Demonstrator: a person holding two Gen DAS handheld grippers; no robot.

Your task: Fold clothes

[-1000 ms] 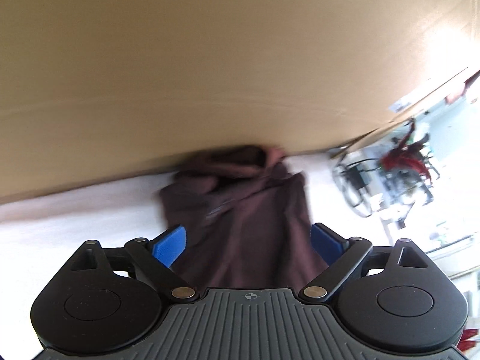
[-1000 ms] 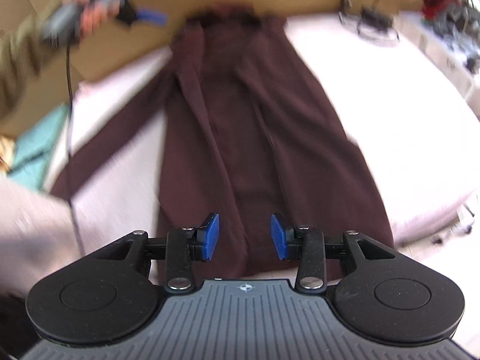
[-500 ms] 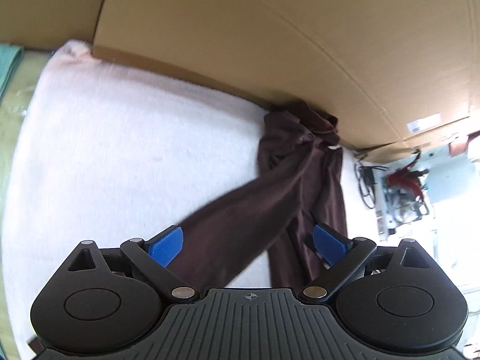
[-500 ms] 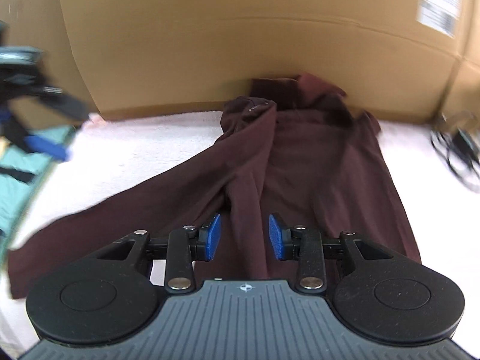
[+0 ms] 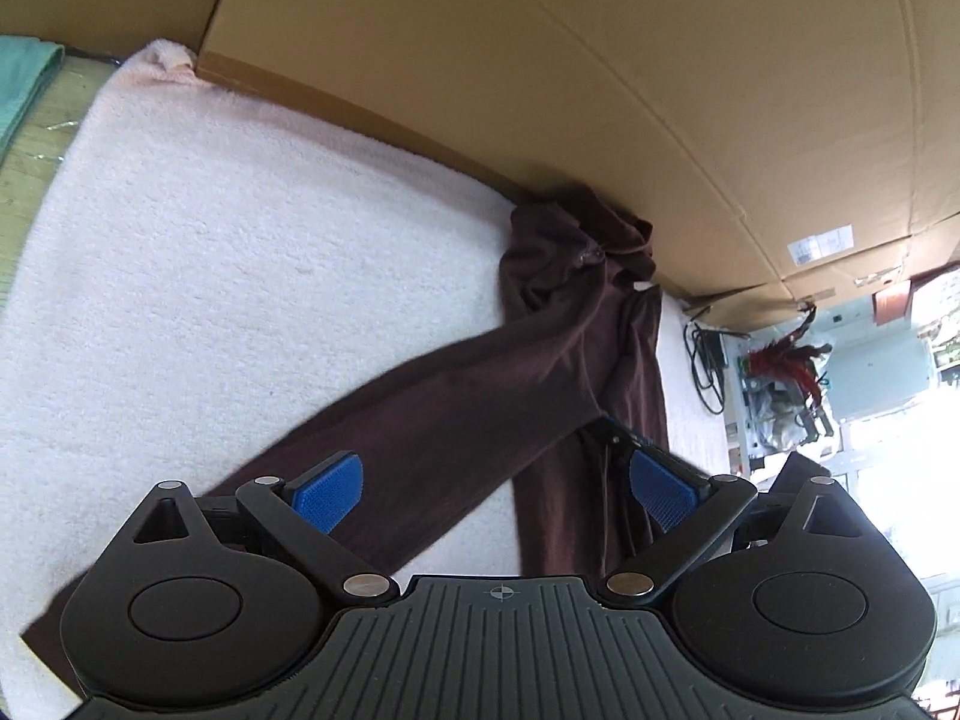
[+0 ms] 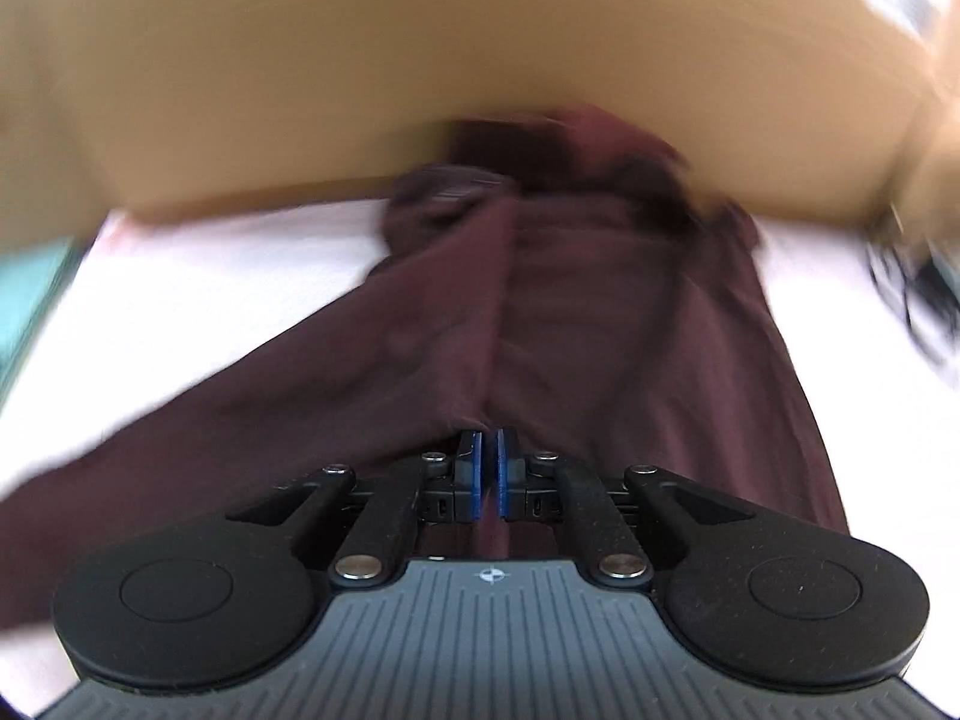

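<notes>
My shirt (image 5: 576, 348) is a dark maroon long-sleeved thing, lying lengthwise on the white fleece blanket (image 5: 240, 252), collar bunched up against the cardboard wall (image 5: 540, 60) at the blanket's far edge. The body runs from that wall back toward me in a narrow strip with soft lengthwise creases. One sleeve (image 5: 420, 420) is flung out diagonally across the blanket toward its near left corner, flat and mostly smooth.

My left gripper (image 5: 498, 492) is spread wide over that sleeve, blue pads (image 5: 330, 492) well apart and pressing on nothing; whether they touch the cloth below, I can't tell.

My right gripper (image 6: 489, 474) has just been closing, and its two pads now stand almost together with a thin fold of maroon cloth pinched between them, right where the sleeve meets the body. That view is motion-blurred, so the collar end is only a dark crumpled mass against the cardboard.

Off the blanket's right edge there's a tangle of black cable (image 5: 708, 360), and a strip of teal cloth (image 5: 24, 78) shows beyond the far left corner.
</notes>
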